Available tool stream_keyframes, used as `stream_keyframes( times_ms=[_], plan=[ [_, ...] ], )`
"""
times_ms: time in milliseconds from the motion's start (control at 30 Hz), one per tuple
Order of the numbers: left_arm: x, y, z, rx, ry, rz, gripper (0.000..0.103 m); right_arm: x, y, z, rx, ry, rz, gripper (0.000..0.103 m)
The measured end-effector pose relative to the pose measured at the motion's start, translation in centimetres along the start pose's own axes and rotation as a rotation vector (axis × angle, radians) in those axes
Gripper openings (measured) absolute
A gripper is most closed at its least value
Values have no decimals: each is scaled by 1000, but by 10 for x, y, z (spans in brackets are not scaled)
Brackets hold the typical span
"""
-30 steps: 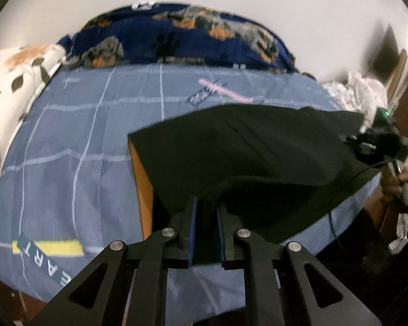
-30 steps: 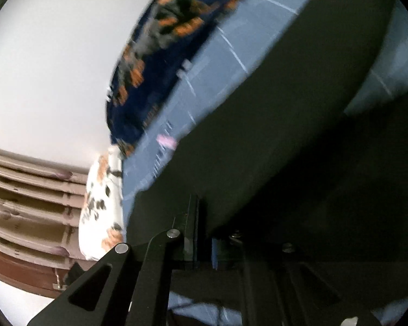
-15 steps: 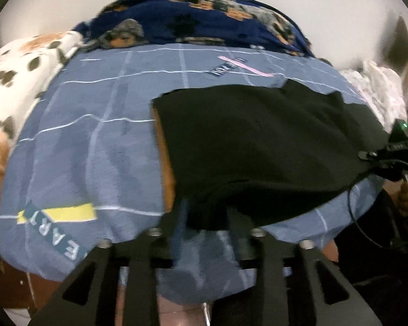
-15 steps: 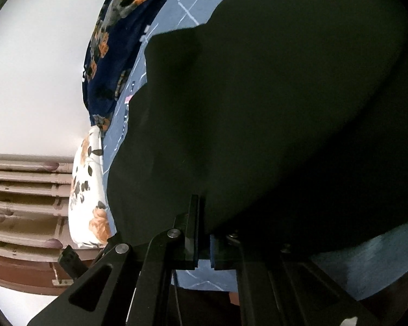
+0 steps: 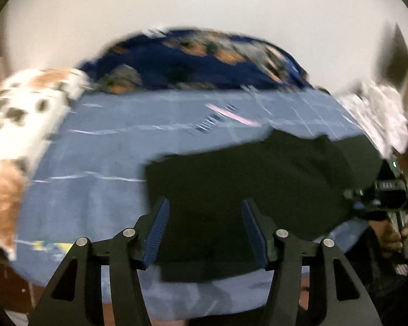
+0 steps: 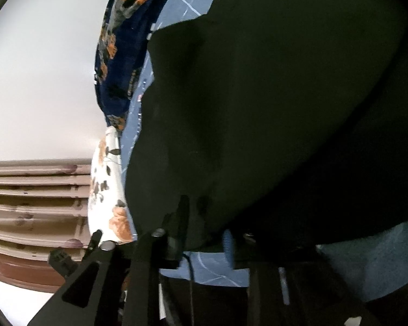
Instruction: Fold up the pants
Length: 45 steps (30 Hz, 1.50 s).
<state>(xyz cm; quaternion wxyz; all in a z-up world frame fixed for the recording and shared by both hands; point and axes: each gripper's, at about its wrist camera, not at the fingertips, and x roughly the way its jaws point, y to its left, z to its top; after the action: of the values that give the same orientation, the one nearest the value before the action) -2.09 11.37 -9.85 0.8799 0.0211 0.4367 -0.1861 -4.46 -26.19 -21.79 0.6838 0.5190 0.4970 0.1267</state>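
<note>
1. Our left gripper (image 5: 204, 231) has just been opening, jaws apart and released above the black pants (image 5: 258, 184).
2. Our right gripper (image 6: 204, 233), also just opening, has let go; the pants lie folded ahead on the bed sheet (image 5: 95, 157).
3. Further folds may remain.

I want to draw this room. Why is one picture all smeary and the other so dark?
Left wrist view: streaky motion blur smears the flowered blanket and the blue sheet, and the fisheye bends the bed into a hump. Right wrist view: sharper, but the black pants fill it and show almost no detail; the wall looks bright.
</note>
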Motion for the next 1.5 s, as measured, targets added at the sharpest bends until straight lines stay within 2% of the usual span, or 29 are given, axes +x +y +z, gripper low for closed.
stream_keyframes(
  times_ms=[100,167,233,400,567,733,767,833,867,900,933,967,1067,1233,1500],
  plan=[
    [39,-18,-7,53,87,-6,56,-21,-3,8,4,-60,15,44],
    [61,-25,-17,74,149,-6,56,-39,-13,20,19,-108,22,48],
    [75,-25,-26,75,197,-2,56,-59,-25,34,37,-163,21,49],
    [76,-27,-25,72,190,-8,56,-102,-63,80,99,-299,74,48],
    [76,-27,-26,59,186,-11,56,-150,-101,139,171,-478,123,47],
    [78,-22,-26,55,173,-24,56,-193,-135,180,248,-563,208,49],
    [77,-22,-27,60,169,-25,56,-199,-137,185,250,-567,210,49],
    [77,-23,-28,64,160,-23,56,-210,-137,196,221,-567,139,42],
    [77,-23,-28,62,156,-24,56,-213,-136,200,209,-560,101,33],
    [77,-22,-28,59,151,-26,56,-215,-137,202,206,-553,76,19],
    [78,-22,-28,56,148,-29,56,-216,-137,204,204,-543,25,11],
    [78,-21,-28,53,146,-32,56,-217,-136,203,199,-539,-13,7],
    [78,-20,-26,49,143,-38,56,-230,-124,191,148,-569,-80,5],
    [77,-19,-27,46,139,-52,56,-268,-122,151,116,-642,-95,5],
    [76,-20,-27,46,136,-61,57,-292,-165,105,229,-676,-101,5]
  ],
)
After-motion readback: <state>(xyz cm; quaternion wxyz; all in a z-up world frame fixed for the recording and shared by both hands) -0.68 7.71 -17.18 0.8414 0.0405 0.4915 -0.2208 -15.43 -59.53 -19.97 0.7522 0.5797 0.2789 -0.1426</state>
